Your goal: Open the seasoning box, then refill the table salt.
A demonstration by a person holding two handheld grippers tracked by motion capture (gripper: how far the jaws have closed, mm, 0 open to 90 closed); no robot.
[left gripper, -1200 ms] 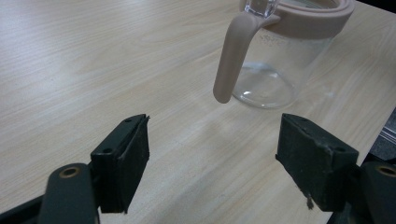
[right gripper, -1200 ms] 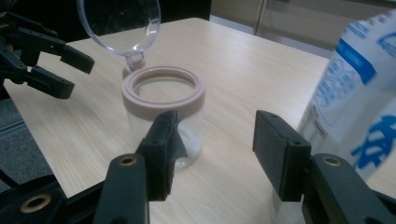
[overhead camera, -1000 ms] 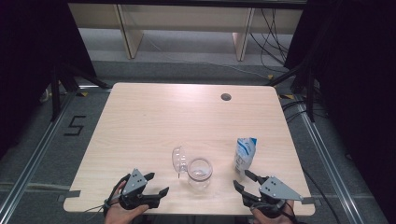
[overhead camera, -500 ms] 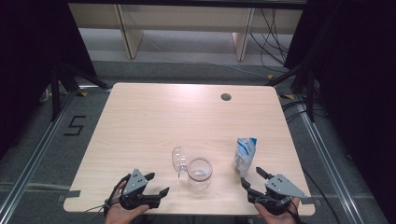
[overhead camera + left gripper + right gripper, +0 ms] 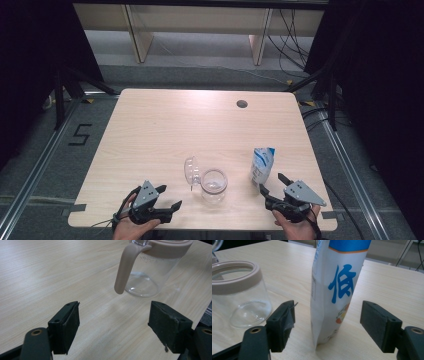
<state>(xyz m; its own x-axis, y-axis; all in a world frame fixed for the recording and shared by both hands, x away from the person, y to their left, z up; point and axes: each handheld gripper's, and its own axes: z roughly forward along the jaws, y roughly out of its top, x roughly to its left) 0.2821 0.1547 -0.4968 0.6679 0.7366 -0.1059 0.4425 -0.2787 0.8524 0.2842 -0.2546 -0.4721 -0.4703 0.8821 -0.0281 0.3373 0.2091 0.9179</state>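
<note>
Right gripper (image 5: 274,183): your jaws have just been opening and stand spread, the bag between them untouched
Bag (image 5: 262,166): upright, just to the right of the jar
Jar (image 5: 213,185): clear glass, lid (image 5: 190,170) tipped open to its left
Left gripper (image 5: 168,196): your jaws are spread on nothing, left of the jar, pointing at its handle (image 5: 125,267)
Table (image 5: 165,130): bare wood behind the jar

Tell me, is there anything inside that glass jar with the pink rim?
The glass jar looks empty: its clear wall and bottom show bare table through them. Its hinged lid stands open. The white and blue pouch beside it hides its own contents.
</note>
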